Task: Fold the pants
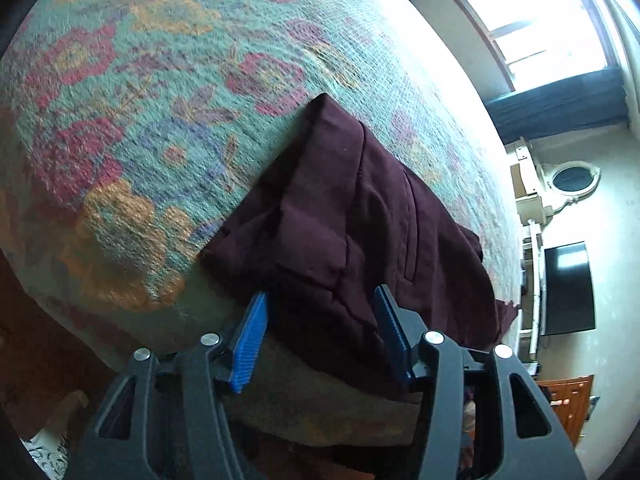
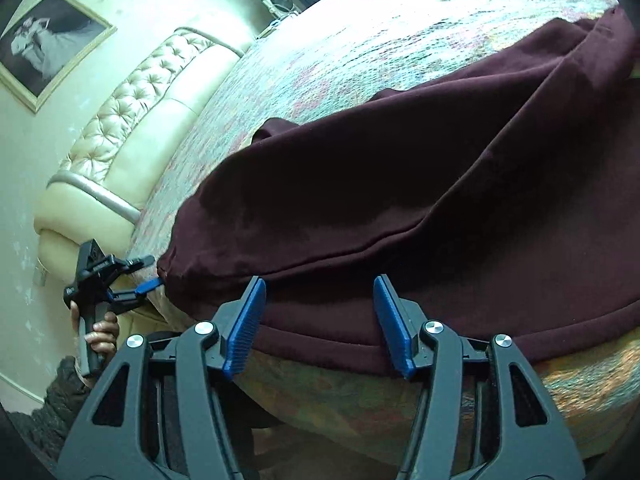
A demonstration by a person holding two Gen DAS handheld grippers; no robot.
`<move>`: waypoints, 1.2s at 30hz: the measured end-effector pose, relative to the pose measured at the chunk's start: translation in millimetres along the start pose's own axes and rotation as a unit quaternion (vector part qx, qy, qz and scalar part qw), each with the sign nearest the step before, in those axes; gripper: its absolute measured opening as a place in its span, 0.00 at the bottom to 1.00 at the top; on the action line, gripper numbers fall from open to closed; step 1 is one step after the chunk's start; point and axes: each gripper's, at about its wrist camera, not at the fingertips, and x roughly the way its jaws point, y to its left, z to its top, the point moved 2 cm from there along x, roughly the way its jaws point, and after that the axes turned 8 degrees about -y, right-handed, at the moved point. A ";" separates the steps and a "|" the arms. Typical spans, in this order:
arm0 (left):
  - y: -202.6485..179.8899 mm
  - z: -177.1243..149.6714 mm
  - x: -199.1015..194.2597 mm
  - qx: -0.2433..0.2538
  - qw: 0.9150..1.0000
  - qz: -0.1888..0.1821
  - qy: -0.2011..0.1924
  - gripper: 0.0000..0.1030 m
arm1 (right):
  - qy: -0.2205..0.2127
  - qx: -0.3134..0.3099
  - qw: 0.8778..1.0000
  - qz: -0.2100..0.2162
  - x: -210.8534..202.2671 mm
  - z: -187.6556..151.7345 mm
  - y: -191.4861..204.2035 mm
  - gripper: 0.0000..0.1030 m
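Note:
Dark maroon pants (image 1: 352, 200) lie folded lengthwise near the edge of a bed with a floral cover (image 1: 140, 100). My left gripper (image 1: 320, 292) is open at one narrow end of the pants; the cloth lies between its blue pads (image 1: 252, 332) but they do not press it. In the right wrist view the pants (image 2: 400, 180) stretch across the bed, and my right gripper (image 2: 319, 280) stands open over their near hem, pads apart from the cloth. The left gripper (image 2: 154, 271) also shows there, at the far left end of the pants.
A padded cream headboard (image 2: 132, 120) and a framed picture (image 2: 48, 40) lie beyond the left end. A person's hand (image 2: 100, 332) holds the left gripper's handle. A bright window (image 1: 532, 20), a dark screen (image 1: 568, 288) and a wooden cabinet (image 1: 568, 400) stand past the bed.

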 end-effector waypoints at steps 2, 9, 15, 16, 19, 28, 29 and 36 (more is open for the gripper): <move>-5.2 0.6 -0.2 -0.003 1.000 0.006 -0.006 0.52 | -0.006 0.018 1.000 0.007 -0.6 0.6 -3.1 0.55; -4.5 -0.8 -0.1 -0.022 1.000 -0.001 -0.011 0.52 | -0.007 0.038 0.999 0.016 2.2 -2.1 -5.2 0.56; -0.7 -7.3 -0.7 -0.038 0.999 0.017 -0.018 0.52 | -0.009 0.047 0.999 0.020 -0.1 -2.4 -3.5 0.56; -0.3 -10.3 -1.5 -0.044 0.999 0.018 -0.018 0.52 | -0.009 0.049 0.999 0.021 -0.2 -2.1 -3.9 0.56; 1.2 -17.2 -1.5 -0.051 0.998 0.021 -0.012 0.52 | -0.012 0.063 0.998 0.026 0.2 -1.7 -6.5 0.56; -2.3 -14.2 2.9 -0.078 0.996 0.030 -0.010 0.52 | -0.011 0.080 0.996 0.038 4.5 -1.4 -4.7 0.58; -4.5 -15.5 1.1 -0.070 0.997 0.034 -0.011 0.52 | -0.010 0.079 0.996 0.039 4.9 -1.6 -4.2 0.59; -13.8 -14.0 4.6 -0.081 0.996 0.021 -0.009 0.52 | -0.011 0.079 0.996 0.039 8.9 -3.1 -5.3 0.60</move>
